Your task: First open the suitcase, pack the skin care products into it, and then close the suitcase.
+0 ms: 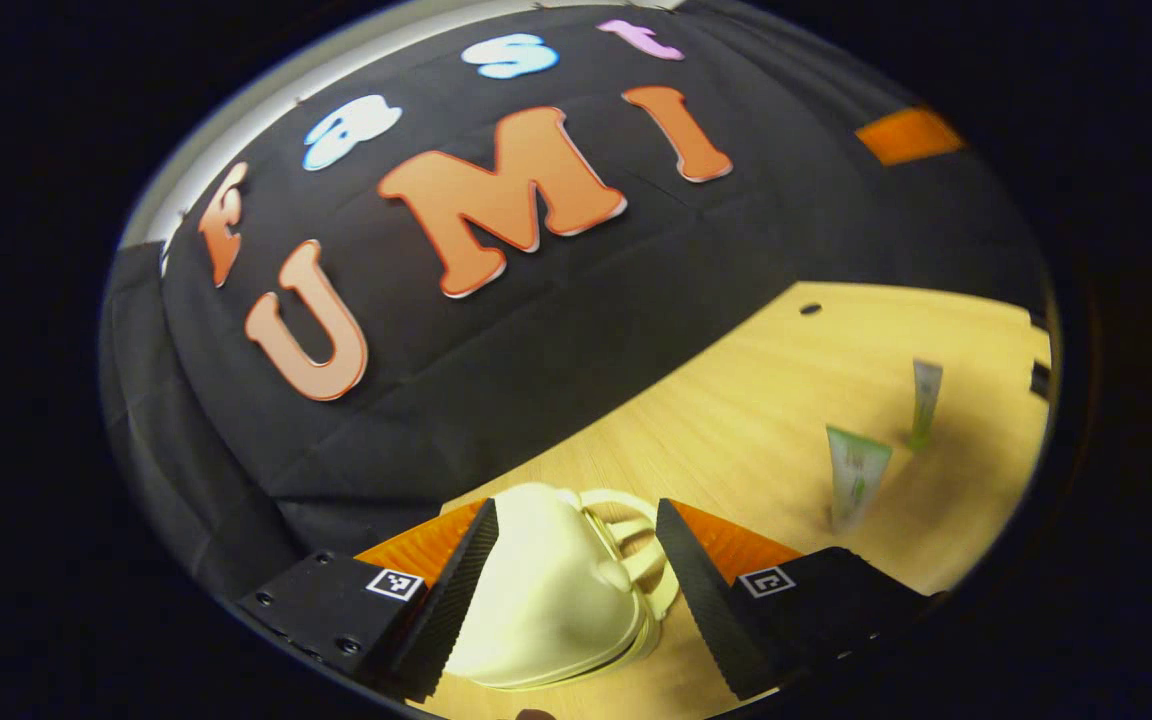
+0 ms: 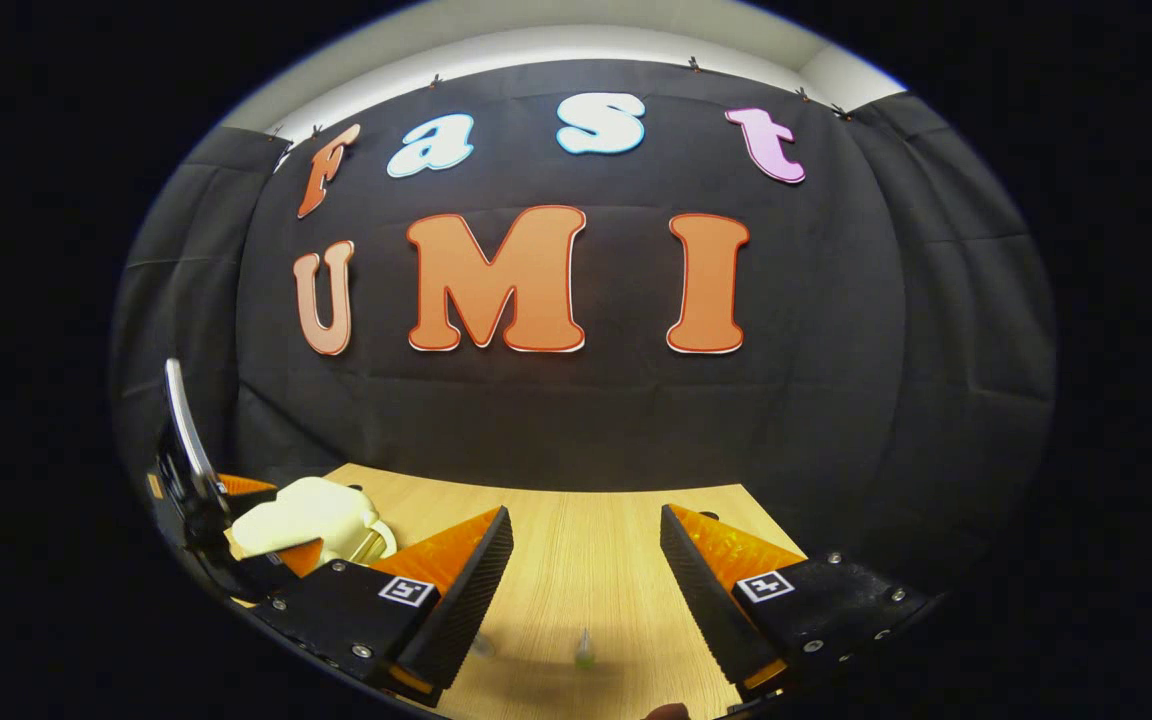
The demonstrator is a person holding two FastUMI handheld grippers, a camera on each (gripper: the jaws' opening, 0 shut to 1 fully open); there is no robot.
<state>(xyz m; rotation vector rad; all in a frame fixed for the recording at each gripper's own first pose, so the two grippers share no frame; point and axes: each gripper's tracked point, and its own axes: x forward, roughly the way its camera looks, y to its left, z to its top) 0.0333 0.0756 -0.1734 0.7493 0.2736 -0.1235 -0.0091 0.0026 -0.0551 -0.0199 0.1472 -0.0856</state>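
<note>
Left tongs straddle the shut cream suitcase, spread wide.
Two tubes stand on the bench; right tongs gape, holding nothing.

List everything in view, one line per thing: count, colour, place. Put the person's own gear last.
Suitcase: one, small, cream, shut, on the table between the left gripper's fingers; also seen at the left edge of the right gripper view.
Tubes: two, pale with green, standing upright on the table to the right in the left gripper view, one nearer, one farther.
Table: one, light wood, under everything.
Cloth wall: one, black, behind the table.
Small greenish thing: one, blurred, on the table between the right gripper's fingers; cannot tell what it is.
Left gripper: one, fingers apart on either side of the suitcase, contact unclear.
Right gripper: one, fingers open above the table.
</note>
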